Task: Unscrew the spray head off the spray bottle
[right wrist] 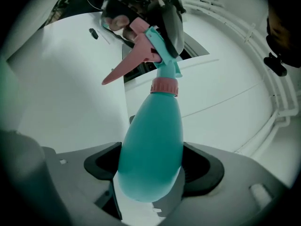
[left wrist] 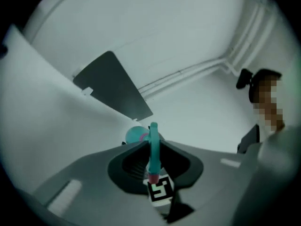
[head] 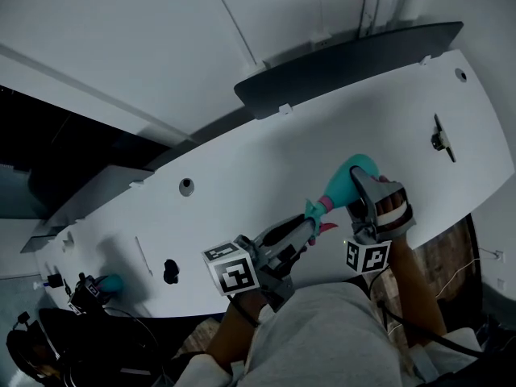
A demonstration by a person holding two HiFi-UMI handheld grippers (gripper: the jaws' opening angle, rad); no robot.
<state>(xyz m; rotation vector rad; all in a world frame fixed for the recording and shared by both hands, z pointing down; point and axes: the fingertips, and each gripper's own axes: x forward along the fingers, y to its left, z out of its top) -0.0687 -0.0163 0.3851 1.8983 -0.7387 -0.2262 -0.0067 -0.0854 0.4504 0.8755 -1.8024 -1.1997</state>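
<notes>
Spray bottle (head: pixel 357 174) is off the bench (head: pixel 242 176), held in the air over its near edge between the two grippers. It lies roughly on its side, with its base toward the person's right. The right gripper (head: pixel 369 196) is clamped wide around the teal body, which looks meant to keep the spray bottle from turning. The left gripper (head: pixel 309 226) is clenched on the spray head (head: pixel 317 210) from the opposite end, so the two grippers face each other along the bottle's length. That line-up suits the task: a roll of the left wrist would twist the head about its thread against a fixed body. Holding it clear of the bench also leaves the trigger room to swing round.

The head view gives the overall layout but shows little of the joint. The right gripper view looks up the body and shows what matters most. There the pink collar (right wrist: pixel 164 86) sits against the neck with no gap to be seen, so the head appears still attached. The pink trigger (right wrist: pixel 123 68) sticks out to the picture's left. That view also shows the left gripper's jaws closed over the top of the head. The left gripper view shows the thin teal head edge-on between its jaws, with only a bit of the rounded body beyond. The collar can hardly be made out there.
</notes>
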